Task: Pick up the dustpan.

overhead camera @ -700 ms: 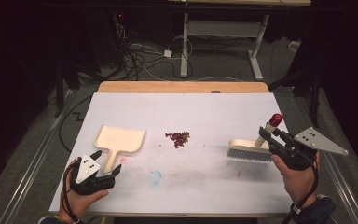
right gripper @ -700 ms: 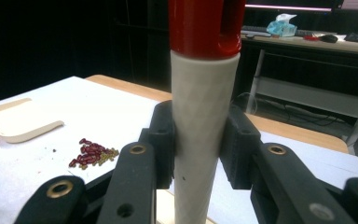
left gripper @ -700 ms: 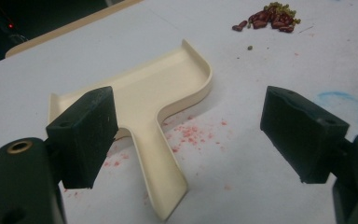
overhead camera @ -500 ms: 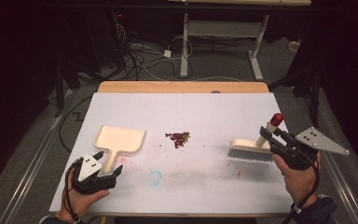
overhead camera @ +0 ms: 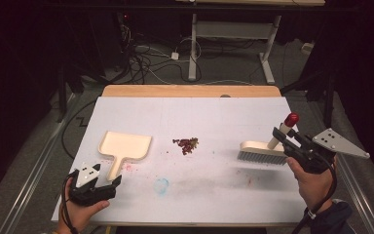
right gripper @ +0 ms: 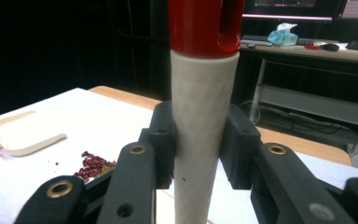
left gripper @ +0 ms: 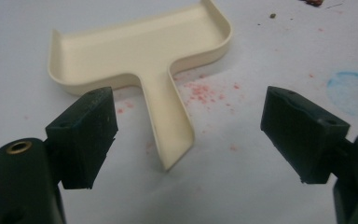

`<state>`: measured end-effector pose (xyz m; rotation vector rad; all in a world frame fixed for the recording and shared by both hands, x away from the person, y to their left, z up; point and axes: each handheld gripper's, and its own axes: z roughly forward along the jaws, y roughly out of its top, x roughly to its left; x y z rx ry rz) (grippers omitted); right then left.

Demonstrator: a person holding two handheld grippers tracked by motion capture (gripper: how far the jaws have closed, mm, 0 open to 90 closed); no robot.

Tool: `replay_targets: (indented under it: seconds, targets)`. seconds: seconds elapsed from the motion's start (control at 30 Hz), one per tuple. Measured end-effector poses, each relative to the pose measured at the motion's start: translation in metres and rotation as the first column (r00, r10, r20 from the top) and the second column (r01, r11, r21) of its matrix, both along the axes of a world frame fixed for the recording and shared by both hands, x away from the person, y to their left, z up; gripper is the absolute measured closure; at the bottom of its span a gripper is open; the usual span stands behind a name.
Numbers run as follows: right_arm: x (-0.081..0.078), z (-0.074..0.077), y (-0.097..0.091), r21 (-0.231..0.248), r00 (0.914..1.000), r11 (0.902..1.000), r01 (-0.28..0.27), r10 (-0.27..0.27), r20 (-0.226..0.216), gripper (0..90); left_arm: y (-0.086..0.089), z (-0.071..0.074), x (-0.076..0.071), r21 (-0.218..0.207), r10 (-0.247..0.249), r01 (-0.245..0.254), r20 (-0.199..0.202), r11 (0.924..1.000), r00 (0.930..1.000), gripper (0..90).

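While the right tool (overhead camera: 281, 138) is clamped on the brush (overhead camera: 263, 150), its jaws press either side of the pale handle just below the red cap, as the right gripper view makes plain. From the high view the brush sits at about four o'clock on the white worktop (overhead camera: 224, 112), bristles down at or just above the surface; whether they touch cannot be told. Its handle leans up toward the right hand (overhead camera: 311, 178). The right gripper view also takes in a monitor (right gripper: 289, 7) and a desk (right gripper: 307, 51) in the dark behind.

At about seven o'clock the left tool (overhead camera: 112, 183) rests near the front edge with its jaws spread wide and nothing between them. The left gripper view shows the cream dustpan (left gripper: 144, 51) lying flat just ahead, its handle end pointing into the gap between the jaws without touching either. That same view picks out pink specks around the handle and a faint blue ring (left gripper: 352, 91) on the surface, things the high view renders only as smudges.

Near the middle of the worktop lies a small heap of dark red beans (overhead camera: 186, 145), between dustpan and brush, apart from both. The right gripper view shows a few paler bits mixed in.
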<state>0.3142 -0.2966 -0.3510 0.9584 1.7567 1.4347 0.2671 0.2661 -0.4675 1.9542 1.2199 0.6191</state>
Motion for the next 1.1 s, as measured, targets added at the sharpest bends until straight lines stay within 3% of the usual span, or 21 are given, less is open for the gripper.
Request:
replay_targets:
  seconds: [0.03, 0.07, 0.1, 0.13, 0.2, 0.23, 0.4, 0.47, 0.57, 0.67, 0.7, 0.73, 0.77, 0.93, 1.03, 1.1]
  targets:
    - [0.0, 0.001, 0.0, 0.0, 1.0, 1.0, -0.002, 0.002, -0.001, 69.8, 0.001, -0.001, 0.0, -0.014, 0.008, -0.008, -0.02, 0.9999, 0.9998, 18.5]
    - [0.001, 0.001, 0.001, 0.006, 1.0, 1.0, -0.004, 0.004, 0.0, 69.8, 0.002, -0.006, 0.006, -0.005, 0.055, -0.055, -0.073, 0.9985, 0.9959, 18.4]
    - [0.001, 0.001, 0.001, 0.01, 1.0, 0.9999, -0.008, 0.008, 0.0, 69.8, 0.003, -0.009, 0.011, -0.011, 0.065, -0.066, -0.102, 0.9977, 0.9927, 18.5]
    - [0.001, 0.001, 0.001, 0.01, 1.0, 0.9999, -0.008, 0.008, 0.0, 69.8, 0.003, -0.009, 0.011, -0.011, 0.065, -0.066, -0.102, 0.9977, 0.9927, 18.4]
    - [0.001, 0.001, 0.004, 0.009, 0.9998, 0.9997, -0.022, 0.022, -0.001, 69.8, 0.004, -0.013, 0.02, -0.02, 0.083, -0.087, -0.143, 0.996, 0.9862, 18.5]
    - [0.001, 0.002, 0.006, 0.008, 0.9997, 0.9997, -0.024, 0.024, -0.001, 69.8, 0.003, -0.016, 0.029, -0.028, 0.107, -0.113, -0.169, 0.9932, 0.9798, 18.5]
    - [0.001, 0.0, 0.008, 0.001, 0.9997, 0.9997, -0.023, 0.023, -0.003, 69.7, -0.004, -0.021, 0.045, -0.005, 0.101, -0.105, -0.199, 0.9945, 0.9746, 19.8]
    - [0.001, 0.0, 0.008, -0.002, 0.9998, 0.9998, -0.021, 0.021, -0.006, 69.7, -0.006, -0.022, 0.048, -0.011, 0.096, -0.1, -0.205, 0.9949, 0.9741, 19.8]
    - [0.001, -0.001, 0.009, -0.004, 0.9997, 0.9997, -0.022, 0.022, -0.009, 69.7, -0.013, -0.025, 0.06, 0.026, 0.106, -0.103, -0.22, 0.9944, 0.9698, 24.7]
    - [0.001, -0.002, 0.009, -0.006, 0.9997, 0.9997, -0.024, 0.024, -0.009, 69.7, -0.014, -0.025, 0.064, 0.024, 0.115, -0.112, -0.219, 0.9934, 0.9689, 26.7]
    - [0.001, -0.002, 0.009, -0.012, 0.9996, 0.9996, -0.027, 0.027, -0.01, 69.7, -0.013, -0.024, 0.065, 0.022, 0.119, -0.117, -0.217, 0.9929, 0.9689, 34.3]
    - [0.001, -0.002, 0.009, -0.012, 0.9996, 0.9996, -0.027, 0.027, -0.01, 69.7, -0.013, -0.024, 0.067, 0.019, 0.127, -0.126, -0.214, 0.9918, 0.9686, 34.3]
    - [0.002, -0.003, 0.009, -0.007, 0.9995, 0.9996, -0.026, 0.026, -0.017, 69.8, -0.013, -0.024, 0.069, 0.016, 0.132, -0.131, -0.215, 0.9912, 0.9677, 40.9]
    - [0.003, -0.006, 0.011, -0.015, 0.9992, 0.9995, -0.028, 0.027, -0.031, 69.7, -0.016, -0.025, 0.073, 0.027, 0.141, -0.139, -0.204, 0.99, 0.9688, 50.9]
    - [0.004, -0.008, 0.013, -0.021, 0.9986, 0.9991, -0.036, 0.035, -0.039, 69.7, -0.019, -0.025, 0.074, 0.04, 0.144, -0.139, -0.194, 0.9895, 0.9704, 61.8]
    - [0.004, -0.008, 0.014, -0.021, 0.9986, 0.9991, -0.036, 0.035, -0.038, 69.7, -0.022, -0.024, 0.075, 0.06, 0.137, -0.128, -0.186, 0.99, 0.9729, 63.4]
